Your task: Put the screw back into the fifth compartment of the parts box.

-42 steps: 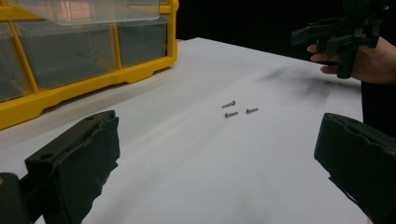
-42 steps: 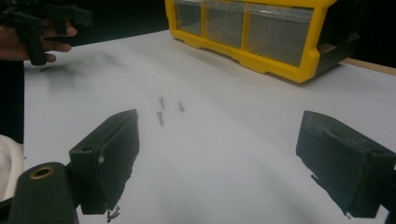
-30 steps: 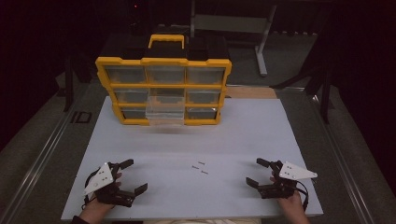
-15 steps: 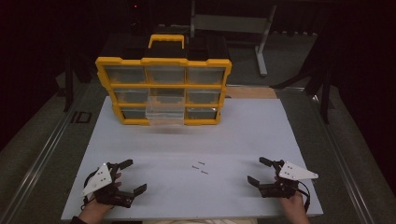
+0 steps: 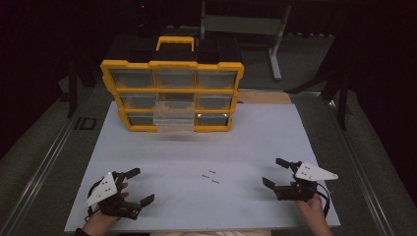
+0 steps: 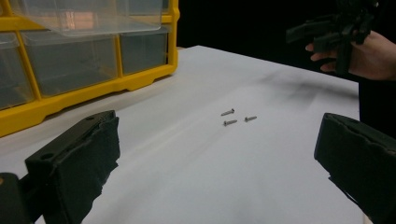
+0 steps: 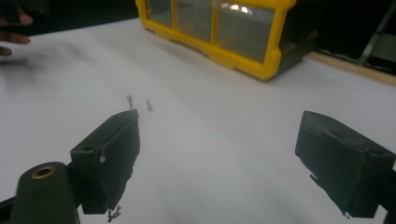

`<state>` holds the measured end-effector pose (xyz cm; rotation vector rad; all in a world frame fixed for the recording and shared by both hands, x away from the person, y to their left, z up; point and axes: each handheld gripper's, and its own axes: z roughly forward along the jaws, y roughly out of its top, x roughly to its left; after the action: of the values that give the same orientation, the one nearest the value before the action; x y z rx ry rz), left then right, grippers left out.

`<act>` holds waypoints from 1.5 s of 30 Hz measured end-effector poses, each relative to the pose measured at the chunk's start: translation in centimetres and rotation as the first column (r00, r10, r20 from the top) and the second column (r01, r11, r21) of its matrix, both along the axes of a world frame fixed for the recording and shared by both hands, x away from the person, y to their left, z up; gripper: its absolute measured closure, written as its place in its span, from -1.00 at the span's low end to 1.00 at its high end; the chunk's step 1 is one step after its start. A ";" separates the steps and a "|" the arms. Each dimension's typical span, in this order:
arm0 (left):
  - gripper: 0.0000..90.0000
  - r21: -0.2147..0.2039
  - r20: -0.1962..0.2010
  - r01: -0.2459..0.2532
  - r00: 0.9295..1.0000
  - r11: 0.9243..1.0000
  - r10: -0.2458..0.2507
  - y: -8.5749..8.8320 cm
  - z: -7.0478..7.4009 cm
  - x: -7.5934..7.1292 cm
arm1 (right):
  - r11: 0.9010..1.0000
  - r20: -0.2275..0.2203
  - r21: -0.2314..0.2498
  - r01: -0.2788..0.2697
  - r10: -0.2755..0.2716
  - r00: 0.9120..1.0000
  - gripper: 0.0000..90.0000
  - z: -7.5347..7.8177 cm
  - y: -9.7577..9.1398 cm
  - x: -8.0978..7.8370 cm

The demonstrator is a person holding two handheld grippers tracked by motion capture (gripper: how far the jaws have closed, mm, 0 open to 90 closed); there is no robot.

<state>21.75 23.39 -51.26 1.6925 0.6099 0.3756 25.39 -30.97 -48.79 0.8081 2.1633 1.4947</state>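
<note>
Both grippers, left gripper (image 5: 139, 186) and right gripper (image 5: 274, 172), are gaping wide near the table's (image 5: 255, 142) front edge, flanking three small metal screws (image 5: 210, 176) lying on open white surface.

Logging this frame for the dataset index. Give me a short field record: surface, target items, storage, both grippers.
surface: white table top
target items: three small screws, loose on the table between the two grippers, apart from both
storage: yellow drawer organizer at the far side, upright, black top with yellow handle
open drawer: clear drawer pulled out, bottom row, middle; contents cannot be told
left gripper: open, holding nothing, near the front edge
right gripper: open, holding nothing, near the front edge
</note>
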 end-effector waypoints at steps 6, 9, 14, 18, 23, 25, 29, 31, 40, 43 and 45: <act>-0.97 -0.004 0.001 -0.003 1.000 1.000 0.003 0.1 0.0 0.0 | 0.998 -0.022 0.029 -0.062 0.063 0.998 -0.70 1.8 1.0 1.6; -0.97 -0.002 0.001 -0.003 1.000 1.000 0.003 0.1 0.0 0.0 | 0.994 -0.032 0.060 -0.095 0.097 0.995 -0.71 2.3 1.6 2.5; -0.97 -0.006 -0.003 -0.004 1.000 1.000 0.004 0.1 0.0 0.0 | 0.989 -0.028 0.073 -0.129 0.131 0.991 -0.71 3.0 2.6 3.8; -0.97 -0.007 -0.006 -0.001 1.000 1.000 0.001 0.1 0.0 0.1 | 0.980 -0.043 0.108 -0.168 0.174 0.984 -0.71 3.5 3.3 4.8; -0.97 -0.013 -0.010 -0.007 1.000 1.000 0.007 0.1 0.0 0.1 | 0.978 -0.049 0.085 -0.190 0.195 0.980 -0.71 3.9 4.5 6.0; -0.97 -0.018 -0.009 -0.007 1.000 1.000 0.007 0.1 0.0 0.1 | 0.976 -0.053 0.073 -0.205 0.209 0.976 -0.71 3.9 5.0 6.5; -0.97 -0.012 -0.009 -0.002 1.000 1.000 0.002 0.1 0.0 0.1 | 0.967 -0.072 0.075 -0.242 0.247 0.966 -0.71 3.4 5.9 7.4; -0.97 -0.014 -0.011 -0.004 1.000 1.000 0.004 0.1 0.0 0.1 | 0.967 -0.085 0.068 -0.245 0.250 0.964 -0.71 3.2 6.4 7.8; -0.97 -0.014 -0.015 -0.001 1.000 1.000 0.000 0.1 0.0 0.1 | 0.955 -0.125 0.003 -0.298 0.296 0.947 -0.66 2.5 8.6 8.8; -0.97 -0.012 -0.014 0.000 1.000 1.000 0.000 0.1 0.0 0.1 | 0.951 -0.127 -0.011 -0.308 0.304 0.944 -0.63 2.2 9.1 9.1; -0.97 -0.012 -0.013 0.000 1.000 1.000 0.000 0.1 0.0 0.1 | 0.950 -0.135 -0.007 -0.314 0.310 0.941 -0.62 2.1 9.3 9.3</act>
<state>21.83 23.47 -51.25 1.6843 0.6209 0.3601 34.66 -21.68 -46.72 0.5879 2.5002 1.5910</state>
